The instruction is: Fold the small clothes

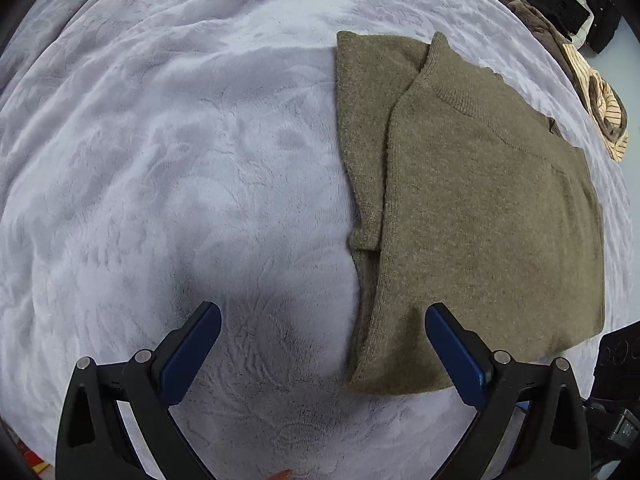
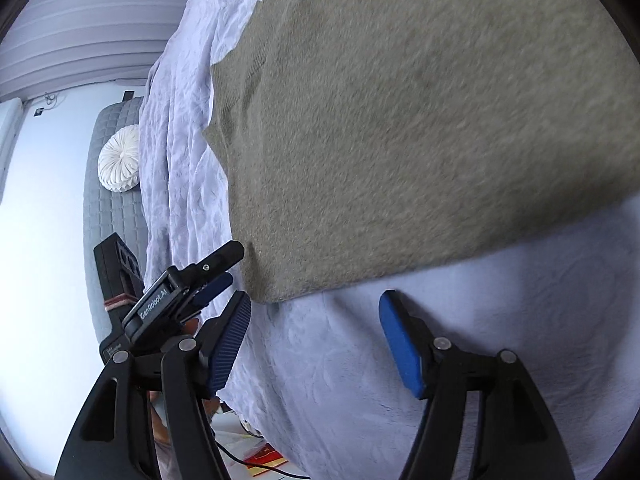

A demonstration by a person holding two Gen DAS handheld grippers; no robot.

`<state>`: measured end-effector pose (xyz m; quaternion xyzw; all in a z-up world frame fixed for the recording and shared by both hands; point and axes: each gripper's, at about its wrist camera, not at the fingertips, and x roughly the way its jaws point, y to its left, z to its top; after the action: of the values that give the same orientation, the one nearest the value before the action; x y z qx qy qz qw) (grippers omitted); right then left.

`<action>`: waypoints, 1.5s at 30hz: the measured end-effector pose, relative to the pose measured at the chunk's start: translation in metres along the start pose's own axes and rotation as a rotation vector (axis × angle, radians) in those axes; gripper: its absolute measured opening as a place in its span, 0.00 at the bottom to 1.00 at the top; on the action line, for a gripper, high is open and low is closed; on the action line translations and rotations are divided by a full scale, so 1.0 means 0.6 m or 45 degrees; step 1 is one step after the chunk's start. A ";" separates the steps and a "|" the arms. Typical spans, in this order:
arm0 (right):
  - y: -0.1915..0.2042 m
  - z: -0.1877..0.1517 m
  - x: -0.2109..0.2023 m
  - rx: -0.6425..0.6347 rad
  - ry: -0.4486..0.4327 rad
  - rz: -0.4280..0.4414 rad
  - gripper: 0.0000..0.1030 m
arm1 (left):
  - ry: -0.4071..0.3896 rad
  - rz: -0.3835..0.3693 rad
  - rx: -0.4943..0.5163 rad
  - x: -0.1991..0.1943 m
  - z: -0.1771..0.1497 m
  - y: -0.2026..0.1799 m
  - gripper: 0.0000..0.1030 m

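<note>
Left wrist view: the left gripper (image 1: 322, 322) hangs wide-jawed and empty, the folded olive sweater (image 1: 472, 208) just beyond its right jaw on the bed (image 1: 160, 160); the right gripper (image 2: 316, 312), jaws wide, faces the sweater's hem for a further fold.

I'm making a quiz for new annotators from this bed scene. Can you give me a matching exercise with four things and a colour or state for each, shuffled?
Things:
1. sweater
2. blanket
3. round cushion
4. left gripper

Descriptions:
A. white, pleated
B. pale lilac, plush, spread over the bed
C. jaws apart, nothing between them
D. olive, knitted, folded flat

Pairs: 1-D, 2-B, 3-A, 4-C
</note>
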<state>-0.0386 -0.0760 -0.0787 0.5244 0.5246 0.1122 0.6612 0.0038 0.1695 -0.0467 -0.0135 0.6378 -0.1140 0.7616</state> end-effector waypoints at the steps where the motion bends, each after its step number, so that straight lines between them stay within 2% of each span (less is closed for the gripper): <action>1: 0.002 -0.001 0.003 -0.002 -0.001 0.006 0.75 | 0.010 -0.003 -0.009 0.001 -0.003 0.003 0.99; 7: 0.008 0.001 0.018 0.027 -0.023 0.056 0.75 | 0.067 0.032 -0.019 0.005 -0.014 0.021 0.99; 11: 0.003 0.002 0.025 0.091 -0.046 0.104 0.75 | 0.042 0.080 -0.002 -0.003 -0.023 0.032 0.99; 13: 0.005 0.001 0.032 0.110 -0.049 0.124 0.75 | 0.043 0.075 -0.012 -0.007 -0.026 0.039 0.99; 17: 0.011 0.001 0.046 0.144 -0.053 0.177 0.75 | 0.070 0.005 -0.044 -0.011 -0.028 0.058 0.99; 23: 0.015 0.005 0.061 0.207 -0.094 0.241 0.75 | 0.074 -0.202 -0.150 -0.030 -0.040 0.106 0.99; 29: 0.011 0.012 0.074 0.277 -0.066 0.280 0.74 | 0.079 -0.251 -0.161 -0.044 -0.044 0.128 0.99; 30: 0.010 0.012 0.075 0.282 -0.060 0.281 0.73 | 0.081 -0.254 -0.163 -0.038 -0.036 0.121 0.99; 34: -0.002 0.014 0.075 0.329 -0.058 0.285 0.47 | 0.092 -0.267 -0.172 -0.027 -0.035 0.103 0.99; 37: -0.011 0.017 0.081 0.395 -0.054 0.342 0.44 | 0.096 -0.302 -0.178 -0.015 -0.024 0.076 0.99; 38: -0.010 0.018 0.082 0.394 -0.053 0.356 0.40 | 0.093 -0.341 -0.185 -0.016 -0.022 0.072 0.99; 39: -0.007 0.020 0.082 0.380 -0.049 0.366 0.22 | 0.096 -0.388 -0.197 -0.017 -0.020 0.071 0.99; 40: 0.001 0.022 0.078 0.351 -0.046 0.380 0.09 | 0.100 -0.435 -0.213 -0.016 -0.015 0.068 0.99; 45: 0.043 0.038 0.039 0.204 -0.083 0.437 0.09 | 0.127 -0.761 -0.294 -0.007 0.027 0.065 0.99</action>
<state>0.0001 -0.0616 -0.0735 0.6605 0.4129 0.1643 0.6052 0.0251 0.2063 -0.0458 -0.2811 0.6509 -0.2599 0.6556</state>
